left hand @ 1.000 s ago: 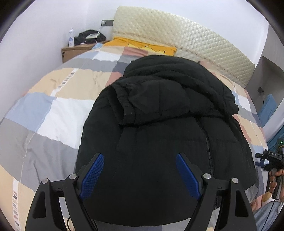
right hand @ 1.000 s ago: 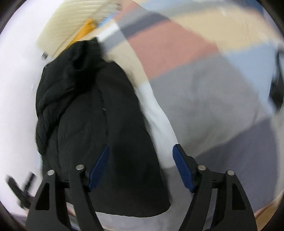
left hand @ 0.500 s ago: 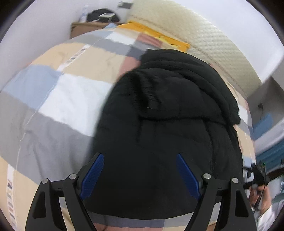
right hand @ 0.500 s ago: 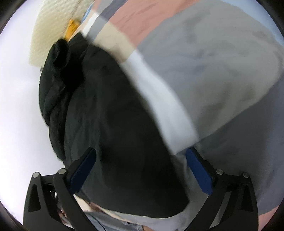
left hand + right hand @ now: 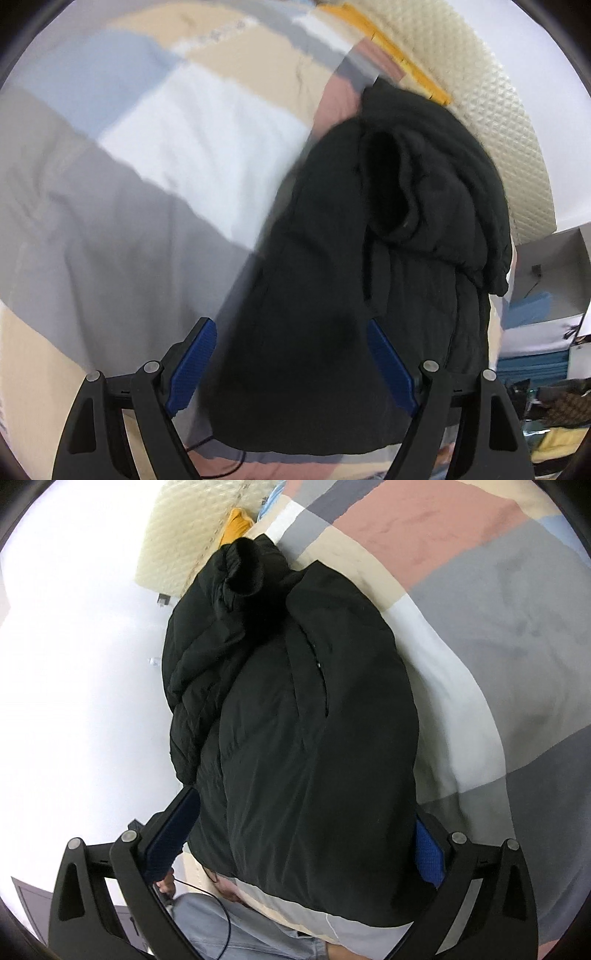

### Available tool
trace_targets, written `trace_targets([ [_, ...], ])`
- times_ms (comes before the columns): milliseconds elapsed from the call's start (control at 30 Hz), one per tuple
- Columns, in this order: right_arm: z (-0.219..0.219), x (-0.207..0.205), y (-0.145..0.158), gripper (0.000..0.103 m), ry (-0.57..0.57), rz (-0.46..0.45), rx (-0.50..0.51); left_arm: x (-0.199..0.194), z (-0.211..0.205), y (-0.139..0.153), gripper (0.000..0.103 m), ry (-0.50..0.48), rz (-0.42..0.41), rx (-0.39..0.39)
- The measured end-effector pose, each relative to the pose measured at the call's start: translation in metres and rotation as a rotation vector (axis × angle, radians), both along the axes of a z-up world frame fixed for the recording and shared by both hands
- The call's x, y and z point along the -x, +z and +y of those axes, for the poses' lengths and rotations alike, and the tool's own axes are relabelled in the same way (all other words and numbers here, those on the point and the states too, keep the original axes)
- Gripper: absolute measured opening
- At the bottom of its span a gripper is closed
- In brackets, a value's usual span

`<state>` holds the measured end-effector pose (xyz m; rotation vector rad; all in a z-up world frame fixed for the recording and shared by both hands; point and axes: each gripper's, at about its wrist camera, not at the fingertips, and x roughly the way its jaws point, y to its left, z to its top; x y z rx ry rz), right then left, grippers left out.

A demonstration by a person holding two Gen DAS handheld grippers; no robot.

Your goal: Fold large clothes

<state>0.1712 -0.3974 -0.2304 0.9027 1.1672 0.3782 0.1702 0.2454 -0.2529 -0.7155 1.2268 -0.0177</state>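
Since the earlier frame the right gripper [image 5: 301, 834] had spread its jaws wide, straddling the black jacket [image 5: 295, 709] at lower centre without pinching; left gripper [image 5: 291, 363] stayed released above its hem.

Quick count: 1 black puffer jacket [image 5: 369, 258] [image 5: 295, 720], just the one, lying on 1 bed w/ 1 patchwork duvet [image 5: 129, 184] [image 5: 498, 609]. 1 quilted cream headboard [image 5: 498, 110] [image 5: 177, 554]. 1 yellow pillow [image 5: 388, 48] [image 5: 234, 526], maybe more, can't tell. 2 hand-held grippers total: left hand-held gripper [image 5: 291, 363], right hand-held gripper [image 5: 299, 842], 2 blue pads each.
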Motion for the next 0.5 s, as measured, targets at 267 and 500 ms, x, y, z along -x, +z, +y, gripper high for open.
trace_targets([
  [267,-0.005,-0.003,-0.027,0.102,-0.002,0.119,0.066,-0.007,-0.005,-0.037,0.083,-0.026,0.122,0.133],
  [500,0.004,-0.006,-0.026,0.102,0.045,0.093,0.064,-0.009,-0.020,-0.014,0.082,-0.128,-0.071,0.361],
])
